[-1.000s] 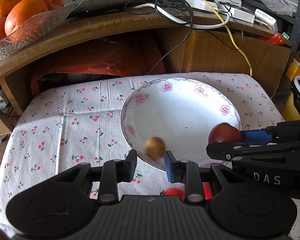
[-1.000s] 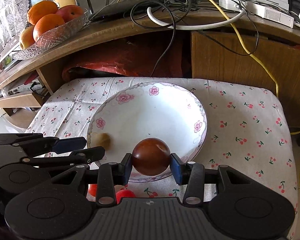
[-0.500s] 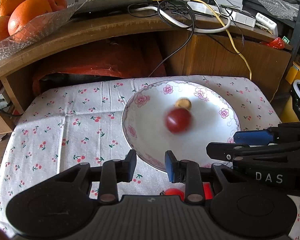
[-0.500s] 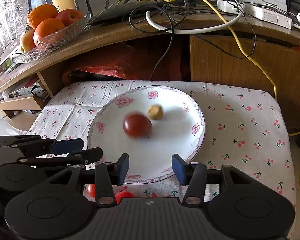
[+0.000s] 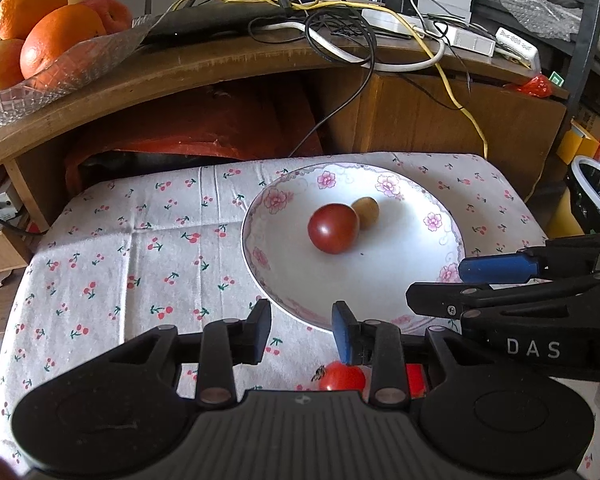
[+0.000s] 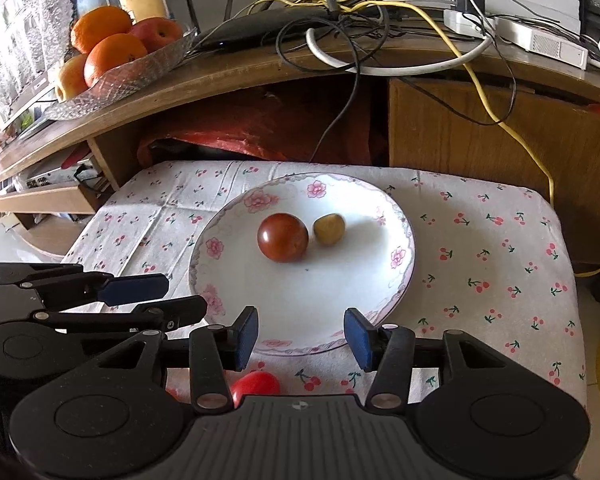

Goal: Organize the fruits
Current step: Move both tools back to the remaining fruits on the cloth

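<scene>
A white plate with pink flowers [image 5: 412, 296] [image 6: 340, 312] sits on the cherry-print cloth. On it rest a dark red round fruit [image 5: 333, 229] [image 6: 283, 237] and a small tan fruit [image 5: 366, 213] [image 6: 329, 229], touching or nearly so. My left gripper [image 5: 302, 338] is open at the plate's near rim, holding nothing. My right gripper [image 6: 302, 336] is open too, at the near rim and empty; in the left wrist view it enters from the right [image 5: 460, 286]. A small red tomato [image 5: 342, 376] [image 6: 256, 385] lies on the cloth just under the grippers, partly hidden.
Behind the cloth-covered table [image 5: 112, 264] runs a wooden shelf [image 5: 228, 66] with tangled cables [image 5: 340, 28] and a glass dish of oranges and apples [image 5: 40, 52] [image 6: 116, 52]. Red fabric [image 6: 260, 128] fills the space under the shelf. A bin [image 5: 596, 196] stands at the right.
My right gripper has let go of the dark red fruit, which rolled to the plate's middle. The tan fruit rolled from the near rim to the far side. Both grippers have drawn back.
</scene>
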### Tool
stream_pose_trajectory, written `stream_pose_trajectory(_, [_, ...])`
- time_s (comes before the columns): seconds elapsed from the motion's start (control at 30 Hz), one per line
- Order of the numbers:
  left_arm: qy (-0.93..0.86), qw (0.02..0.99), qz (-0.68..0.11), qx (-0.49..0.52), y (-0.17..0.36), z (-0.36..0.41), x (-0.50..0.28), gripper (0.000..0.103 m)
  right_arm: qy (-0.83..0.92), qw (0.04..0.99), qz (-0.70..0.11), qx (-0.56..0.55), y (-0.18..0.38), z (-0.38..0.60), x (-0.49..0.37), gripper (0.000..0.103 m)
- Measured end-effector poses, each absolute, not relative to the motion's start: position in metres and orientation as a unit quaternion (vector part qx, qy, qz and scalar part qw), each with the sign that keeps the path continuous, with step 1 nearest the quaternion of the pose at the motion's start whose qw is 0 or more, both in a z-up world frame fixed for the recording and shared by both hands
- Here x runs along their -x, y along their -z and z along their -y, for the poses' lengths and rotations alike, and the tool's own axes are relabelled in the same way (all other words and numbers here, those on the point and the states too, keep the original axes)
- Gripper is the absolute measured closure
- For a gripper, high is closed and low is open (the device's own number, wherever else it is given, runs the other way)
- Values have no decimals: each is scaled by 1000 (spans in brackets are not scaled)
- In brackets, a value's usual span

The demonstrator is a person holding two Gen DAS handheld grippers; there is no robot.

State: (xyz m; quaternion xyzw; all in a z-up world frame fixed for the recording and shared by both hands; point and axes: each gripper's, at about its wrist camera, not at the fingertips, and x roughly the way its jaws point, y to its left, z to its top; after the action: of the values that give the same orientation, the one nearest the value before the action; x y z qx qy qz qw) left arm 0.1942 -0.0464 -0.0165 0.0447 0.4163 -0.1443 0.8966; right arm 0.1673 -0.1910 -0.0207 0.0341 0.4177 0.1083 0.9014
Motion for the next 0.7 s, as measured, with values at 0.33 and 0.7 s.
stream_pose_trajectory(0.33, [159, 894, -417, -45, 13, 37, -180, 60, -126, 896, -426, -19, 23, 182, -156, 58])
stream_pose_trajectory(0.7, [179, 887, -421, -61, 11, 26, -160, 60, -138, 888, -439, -4, 28, 178, -144, 58])
